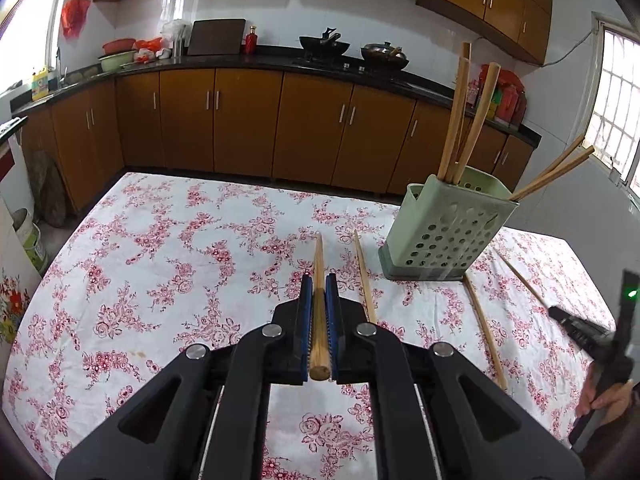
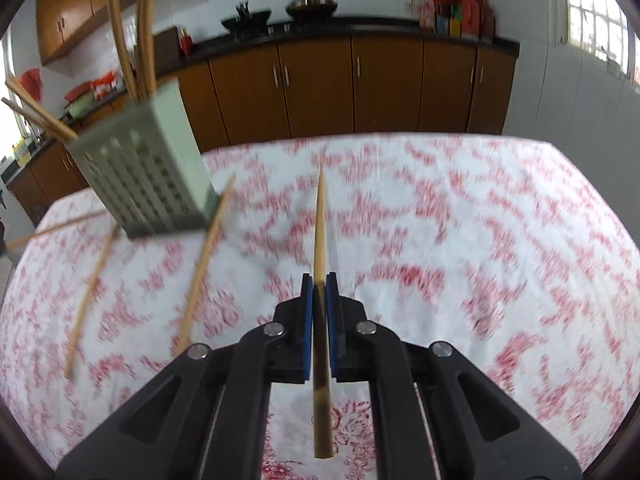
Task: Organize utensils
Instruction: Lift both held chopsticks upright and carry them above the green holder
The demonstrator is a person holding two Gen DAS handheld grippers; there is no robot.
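My left gripper [image 1: 319, 282] is shut on a wooden chopstick [image 1: 319, 260] that points forward above the floral tablecloth. A pale green perforated utensil holder [image 1: 448, 228] stands to the right ahead, with several chopsticks upright or leaning in it. Two loose chopsticks [image 1: 365, 276] [image 1: 485, 328] lie on the cloth near it. At the right edge of the left wrist view the right gripper [image 1: 560, 318] holds a chopstick [image 1: 520, 276]. In the blurred right wrist view my right gripper [image 2: 319, 282] is shut on a chopstick [image 2: 320, 220]. The holder [image 2: 144, 172] stands left ahead, loose chopsticks [image 2: 204, 256] [image 2: 90, 292] beside it.
The table [image 1: 168, 240] wears a white cloth with red flowers. Brown cabinets [image 1: 244, 120] and a dark counter with woks [image 1: 324, 45] run along the far wall. A person's hand [image 1: 610, 398] shows at the right. A bucket [image 1: 30, 240] sits on the floor at left.
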